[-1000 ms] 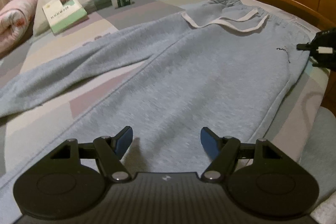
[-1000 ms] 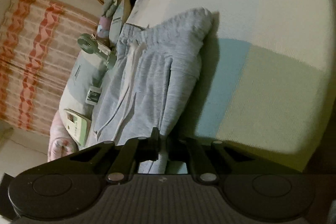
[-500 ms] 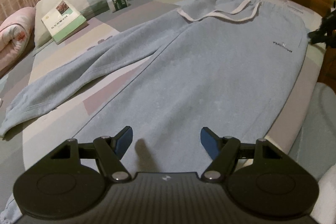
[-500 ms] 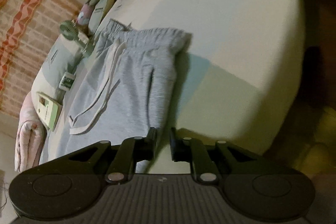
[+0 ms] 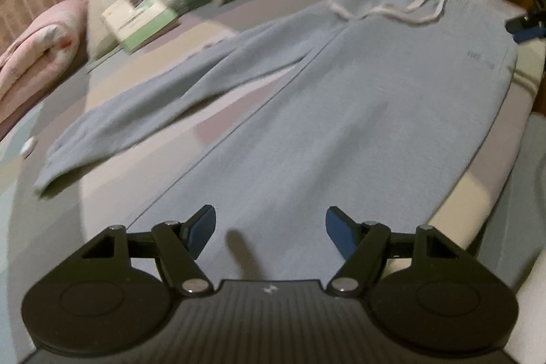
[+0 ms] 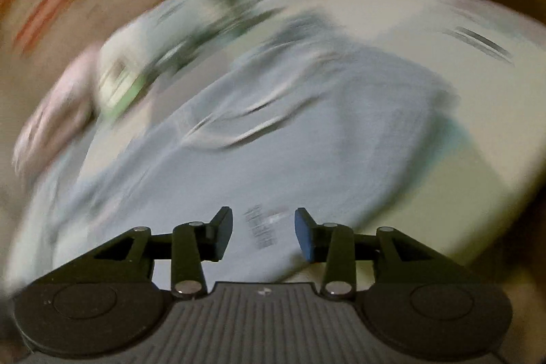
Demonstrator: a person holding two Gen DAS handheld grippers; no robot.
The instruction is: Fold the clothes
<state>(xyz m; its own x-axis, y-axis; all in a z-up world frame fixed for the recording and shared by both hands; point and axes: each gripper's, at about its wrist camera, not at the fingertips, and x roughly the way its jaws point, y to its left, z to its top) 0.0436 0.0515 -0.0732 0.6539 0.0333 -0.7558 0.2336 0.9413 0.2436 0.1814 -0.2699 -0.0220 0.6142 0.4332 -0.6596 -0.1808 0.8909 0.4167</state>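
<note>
Right gripper [image 6: 263, 233] jaws opening, empty, above blurred grey sweatpants [image 6: 307, 132].

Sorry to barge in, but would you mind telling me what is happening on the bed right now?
A person with a handheld gripper in each hand is folding grey sweatpants, which lie flat on the bed, legs apart, no fold made yet. The left gripper hangs open over the nearer leg, gripping nothing. The right gripper, near the waist, is opening, with no cloth between its fingers; its view is blurred.
</note>
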